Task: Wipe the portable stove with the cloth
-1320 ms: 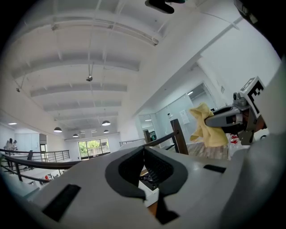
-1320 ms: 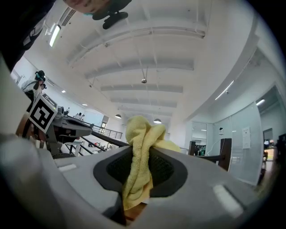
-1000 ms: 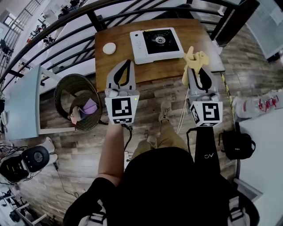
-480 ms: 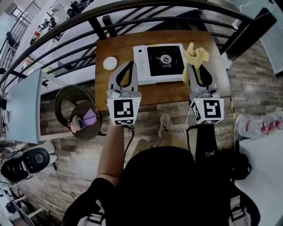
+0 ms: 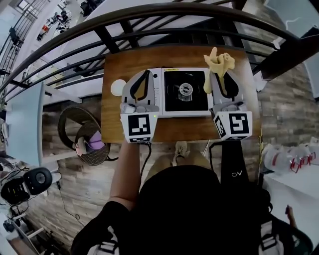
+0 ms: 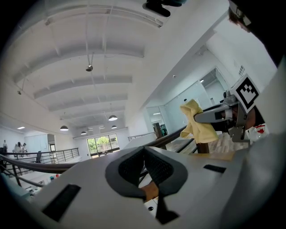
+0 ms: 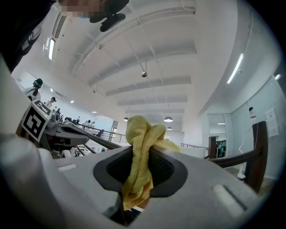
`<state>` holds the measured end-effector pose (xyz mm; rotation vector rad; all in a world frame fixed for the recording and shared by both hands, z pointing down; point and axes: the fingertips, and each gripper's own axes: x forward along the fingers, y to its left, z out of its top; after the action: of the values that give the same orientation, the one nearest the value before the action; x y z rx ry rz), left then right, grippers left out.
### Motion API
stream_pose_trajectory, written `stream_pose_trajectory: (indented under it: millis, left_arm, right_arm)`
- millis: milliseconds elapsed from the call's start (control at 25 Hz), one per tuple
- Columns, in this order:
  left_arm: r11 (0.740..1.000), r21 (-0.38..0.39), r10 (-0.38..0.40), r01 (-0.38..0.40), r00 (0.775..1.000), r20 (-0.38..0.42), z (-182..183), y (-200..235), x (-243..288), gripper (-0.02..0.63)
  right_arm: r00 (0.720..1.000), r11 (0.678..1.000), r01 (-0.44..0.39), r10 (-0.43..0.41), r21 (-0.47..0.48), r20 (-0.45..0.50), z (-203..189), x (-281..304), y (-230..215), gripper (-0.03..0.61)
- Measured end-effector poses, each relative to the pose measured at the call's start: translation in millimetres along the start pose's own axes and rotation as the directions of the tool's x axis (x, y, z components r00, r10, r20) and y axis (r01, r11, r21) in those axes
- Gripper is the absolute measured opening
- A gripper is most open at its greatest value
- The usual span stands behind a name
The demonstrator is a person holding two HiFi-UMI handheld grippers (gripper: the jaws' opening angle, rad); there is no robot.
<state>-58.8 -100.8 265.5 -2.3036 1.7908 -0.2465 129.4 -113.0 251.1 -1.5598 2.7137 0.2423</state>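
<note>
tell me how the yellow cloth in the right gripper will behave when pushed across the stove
Probably floppy: the yellow cloth hangs in soft folds from the shut jaws of the right gripper. Likely light, since its bunched top stands up unsupported. Pushed across the stove, it would probably crumple rather than slide flat.

The wooden table [image 5: 169, 128] bears a portable stove [image 5: 185, 91] and a small white disc [image 5: 117, 87]

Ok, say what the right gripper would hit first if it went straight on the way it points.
Nothing close, it seems. The right gripper, shut on the yellow terry cloth, aims up past the dark curved railing toward the white ceiling, not at the white portable stove. Depth is unclear.
</note>
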Motion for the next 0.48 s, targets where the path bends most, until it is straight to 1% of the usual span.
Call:
stream_pose_trajectory:
  millis: [200,320,480]
  left_arm:
    - [1.0,0.005,0.022,-0.022,1.0,-0.019,-4.8,9.6,32.5,0.009]
    - [0.999,0.011,0.032,-0.031,0.999,-0.028,-8.3,11.0,42.9,0.009]
    - [0.999,0.033,0.026,-0.025,0.999,-0.025,-6.2,9.6,56.5,0.009]
  right_arm:
    - [0.999,0.999,-0.036,0.036,0.013,-0.011,-8.6,34.6,-13.9,0.089]
    - [0.998,0.998,-0.053,0.054,0.023,-0.018,-16.4,43.1,-17.6,0.089]
    - [0.996,0.996,-0.076,0.078,0.052,-0.033,-27.8,49.6,-19.0,0.089]
